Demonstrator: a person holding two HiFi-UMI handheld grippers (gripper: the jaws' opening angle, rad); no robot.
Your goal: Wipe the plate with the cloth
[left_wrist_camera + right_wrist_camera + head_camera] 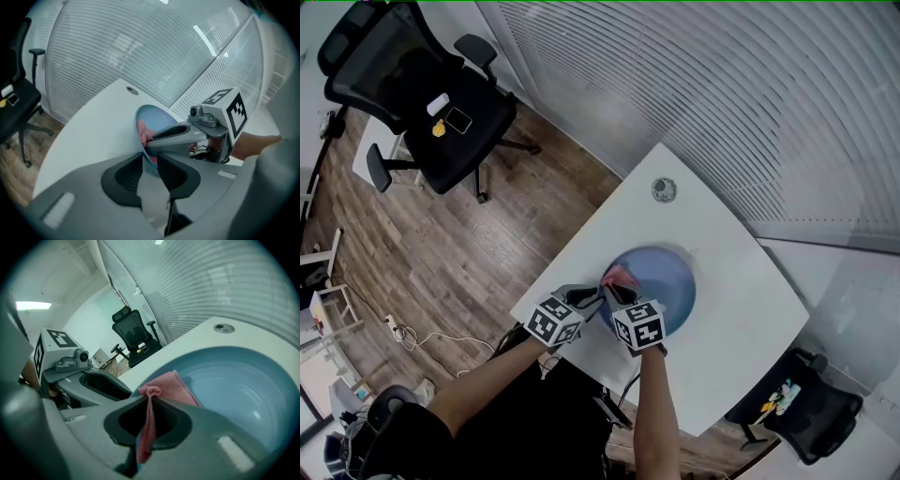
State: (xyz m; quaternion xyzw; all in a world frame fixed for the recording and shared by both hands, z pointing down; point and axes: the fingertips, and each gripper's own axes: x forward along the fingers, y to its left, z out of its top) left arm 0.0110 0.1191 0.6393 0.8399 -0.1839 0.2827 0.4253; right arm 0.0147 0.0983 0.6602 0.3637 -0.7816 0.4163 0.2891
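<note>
One blue plate (670, 277), one pink cloth (621, 275), one table (741, 309)

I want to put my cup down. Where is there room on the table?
Bare table lies between the plate and the round cap at the far corner, and to the right past the plate. The near edge is crowded: left gripper, right gripper and cloth meet at the plate's rim.
</note>
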